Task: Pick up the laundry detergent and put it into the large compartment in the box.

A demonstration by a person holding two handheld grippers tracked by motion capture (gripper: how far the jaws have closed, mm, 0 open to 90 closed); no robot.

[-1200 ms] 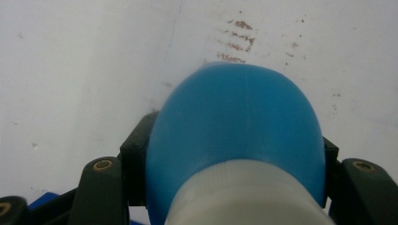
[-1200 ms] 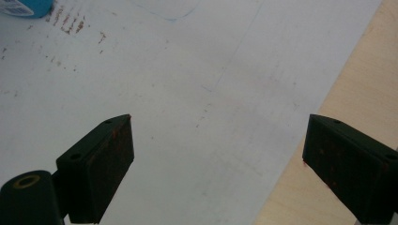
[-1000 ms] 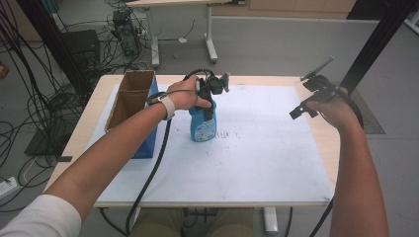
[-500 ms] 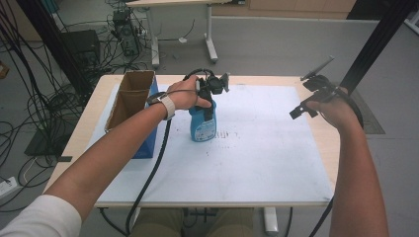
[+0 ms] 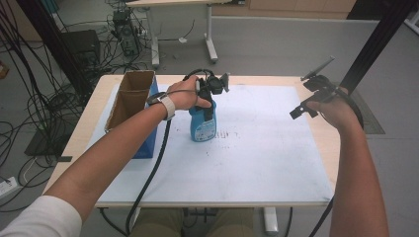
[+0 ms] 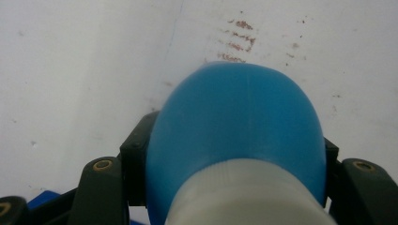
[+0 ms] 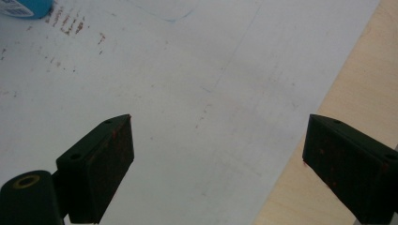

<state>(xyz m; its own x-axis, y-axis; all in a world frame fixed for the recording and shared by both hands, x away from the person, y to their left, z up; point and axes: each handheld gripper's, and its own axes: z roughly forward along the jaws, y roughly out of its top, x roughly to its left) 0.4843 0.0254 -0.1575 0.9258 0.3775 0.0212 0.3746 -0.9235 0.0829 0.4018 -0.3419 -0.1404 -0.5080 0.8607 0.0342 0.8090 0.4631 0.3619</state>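
Note:
A blue plastic bottle (image 5: 202,127) with a printed label stands upright on the white sheet (image 5: 257,148), left of centre. My left gripper (image 5: 209,101) comes down on it from above and is shut on its upper part. In the left gripper view the bottle (image 6: 239,117) bulges between the two black jaws, with its white collar nearest the camera. My right gripper (image 5: 307,101) hovers open over the table's right edge and holds nothing. In the right gripper view its jaws stand wide apart around the gripper's midpoint (image 7: 218,154), above the sheet's border.
An open cardboard box (image 5: 129,98) with a blue side stands at the table's left, close to my left forearm. Bare wood of the table (image 5: 328,143) shows along the right. Reddish marks (image 7: 70,23) dot the sheet beside the bottle. Cables and another table's legs lie beyond the far edge.

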